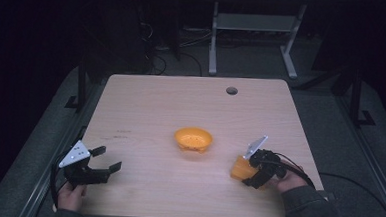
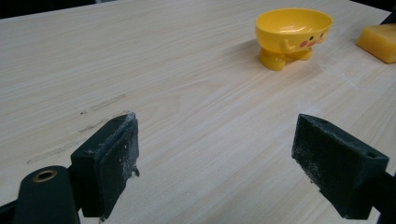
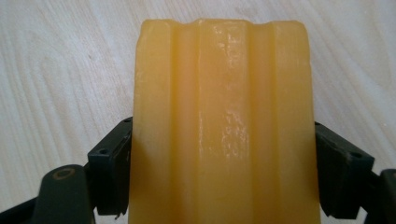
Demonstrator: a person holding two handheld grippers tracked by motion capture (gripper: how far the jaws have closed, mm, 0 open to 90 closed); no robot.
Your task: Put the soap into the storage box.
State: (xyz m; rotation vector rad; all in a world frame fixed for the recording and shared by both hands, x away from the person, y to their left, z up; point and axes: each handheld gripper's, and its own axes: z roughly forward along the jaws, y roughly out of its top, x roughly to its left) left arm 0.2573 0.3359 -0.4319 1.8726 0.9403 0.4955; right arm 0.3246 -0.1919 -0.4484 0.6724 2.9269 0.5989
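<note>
A small yellow bowl (image 1: 193, 137) with little feet and a painted face (image 2: 293, 28) stands in the middle of the wooden table (image 1: 171, 102). A yellow-orange ridged block (image 1: 239, 167) lies at the front right, with my right gripper (image 1: 247, 174) shut on it. In the right gripper view the block (image 3: 222, 93) sits between both jaws, which press its sides, low over the table. My left gripper (image 1: 109, 159) is at the front left, open, with nothing between its pads (image 2: 112, 158). From there the block (image 2: 379, 42) is seen beyond the bowl, to the right.
A round cable hole (image 1: 231, 90) sits near the table's far edge. Behind the table, a white desk frame (image 1: 213, 39) stands on a dark floor. Faint scuff marks (image 2: 102, 105) lie on the wood ahead of the left gripper.
</note>
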